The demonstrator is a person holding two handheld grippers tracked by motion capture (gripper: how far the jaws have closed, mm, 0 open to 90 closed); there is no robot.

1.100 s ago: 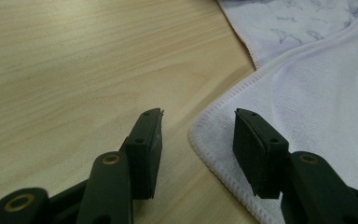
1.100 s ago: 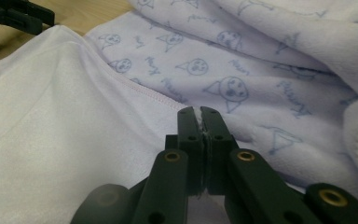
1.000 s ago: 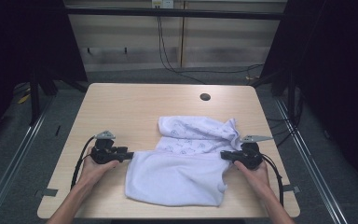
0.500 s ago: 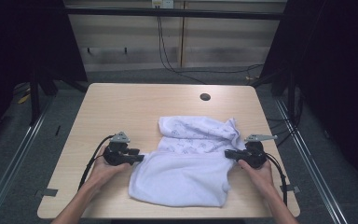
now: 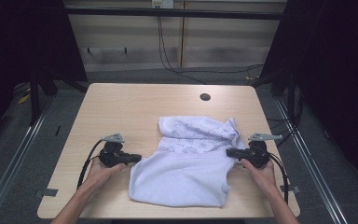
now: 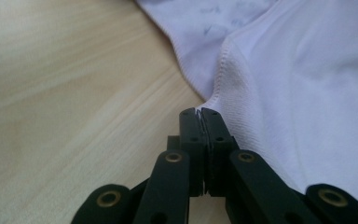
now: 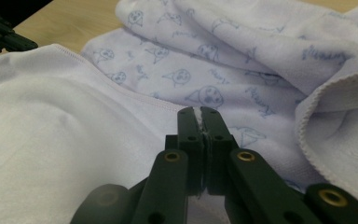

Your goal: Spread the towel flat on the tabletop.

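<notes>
- The person's forearms come in from the near edge of the table [image 5: 121,102], one gripper in each hand
- The left gripper [image 5: 139,158] lies low on the wood, pointing across at the cloth's left edge; its jaws have just been closing and now stand pressed together
- In the left gripper view the left gripper's tips [image 6: 199,113] meet right at the stitched hem, with a sliver of white caught between them, so it pinches the cloth [image 5: 186,172] at that edge
- The right gripper [image 5: 229,152] points inward from the other side, its jaws shut tight on the cloth's right edge
- In the right gripper view the right gripper's tips [image 7: 198,112] are together with a thin line of white fabric showing between them
- The cloth lies on the near right half of the table, between the two grippers
- Its near part is plain white and lies fairly flat, reaching close to the near edge
- Its far part is bunched in folds and printed with small blue drawings
- Beyond the cloth the wood is bare up to a dark round hole [image 5: 205,97] near the far edge
- Behind the table, cables [image 5: 168,51] hang down a pale wall
</notes>
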